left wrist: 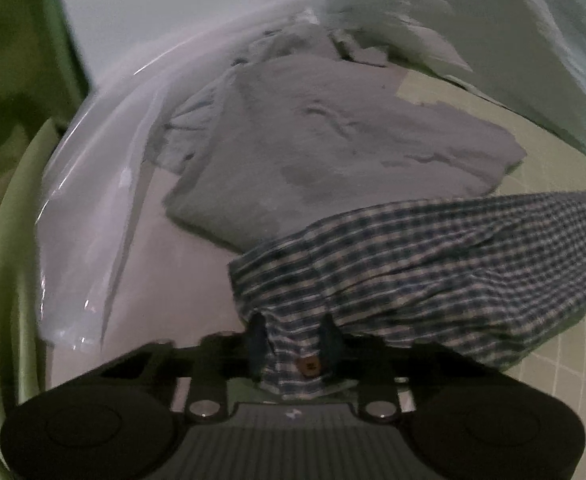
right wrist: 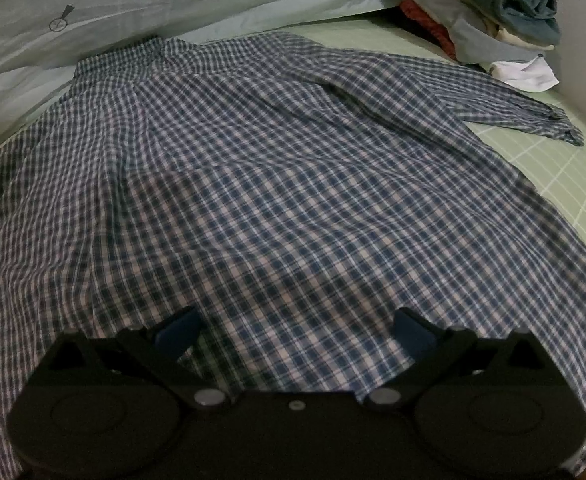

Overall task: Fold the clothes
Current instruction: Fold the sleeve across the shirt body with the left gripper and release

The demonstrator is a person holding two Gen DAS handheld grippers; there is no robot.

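A blue and white checked shirt (right wrist: pixel 277 184) lies spread across the green bed, one sleeve (right wrist: pixel 533 112) stretched to the right. My right gripper (right wrist: pixel 297 332) is open, its fingers wide apart just over the shirt's near hem. In the left wrist view my left gripper (left wrist: pixel 293 336) is shut on the checked shirt (left wrist: pixel 433 264) at a buttoned edge, holding the cloth lifted above the bed. A grey shirt (left wrist: pixel 325 136) lies flat beyond it.
A stack of folded clothes (right wrist: pixel 489 24) sits at the back right of the bed. A pale carrot-print duvet (right wrist: pixel 173 12) runs along the back. Clear plastic sheeting (left wrist: pixel 93 184) lies left of the grey shirt. Green gridded sheet (right wrist: pixel 565 184) shows at the right.
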